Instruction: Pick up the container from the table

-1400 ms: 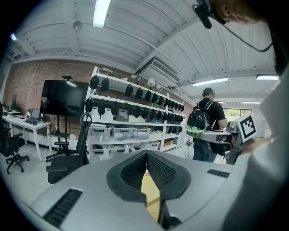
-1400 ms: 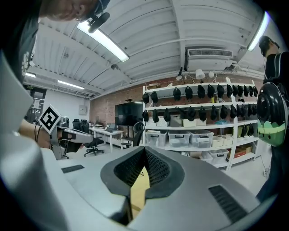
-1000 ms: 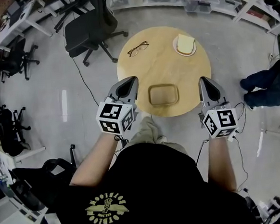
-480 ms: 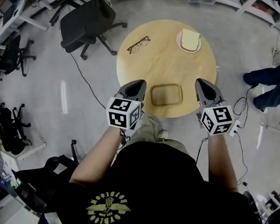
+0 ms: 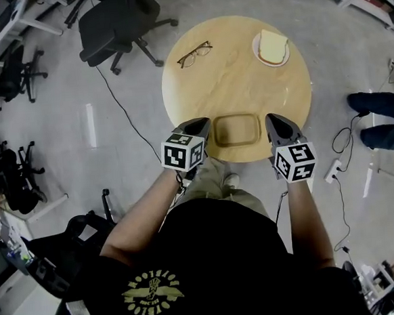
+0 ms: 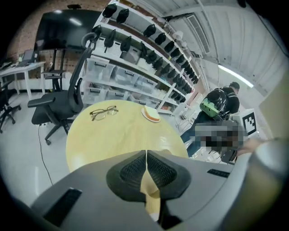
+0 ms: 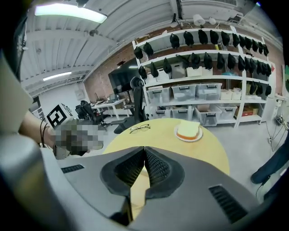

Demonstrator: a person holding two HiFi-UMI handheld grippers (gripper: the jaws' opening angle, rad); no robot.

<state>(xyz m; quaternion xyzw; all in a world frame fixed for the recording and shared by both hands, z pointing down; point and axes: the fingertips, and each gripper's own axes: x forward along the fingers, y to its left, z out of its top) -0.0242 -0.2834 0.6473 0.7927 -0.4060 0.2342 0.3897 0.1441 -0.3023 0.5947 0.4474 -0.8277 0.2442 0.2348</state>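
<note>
Both tongs are shut tight with nothing in them. Left tongs (image 5: pixel 203 123) and right tongs (image 5: pixel 271 119) each show their pads pressed together in their own gripper views.

The container (image 5: pixel 235 129) sits on the round wooden table (image 5: pixel 238 82), right up by the table's near edge, so there's barely any wood on the person's side of it. The left tongs' tip is just beside its left end. The right tongs' tip is near its right end with a sliver of wood showing, and I can't see either one touching. There's plenty of bare wood past it toward the table's far side. That's where the glasses (image 5: pixel 195 54) lie on the left and a plate (image 5: pixel 270 48) with bread on the right.

Compared with a second ago, both tongs have dropped and swung in from outside the table's near rim to flank the container. Nothing on the table has shifted.

The floor (image 5: pixel 67 150) is grey concrete. Left of the table are a black office chair (image 5: pixel 115 22) and a cable (image 5: pixel 122 115). Right of the table are someone's legs (image 5: pixel 383 118) and a white power strip (image 5: pixel 332 170). Shelves (image 7: pixel 212 58) run behind the table.
</note>
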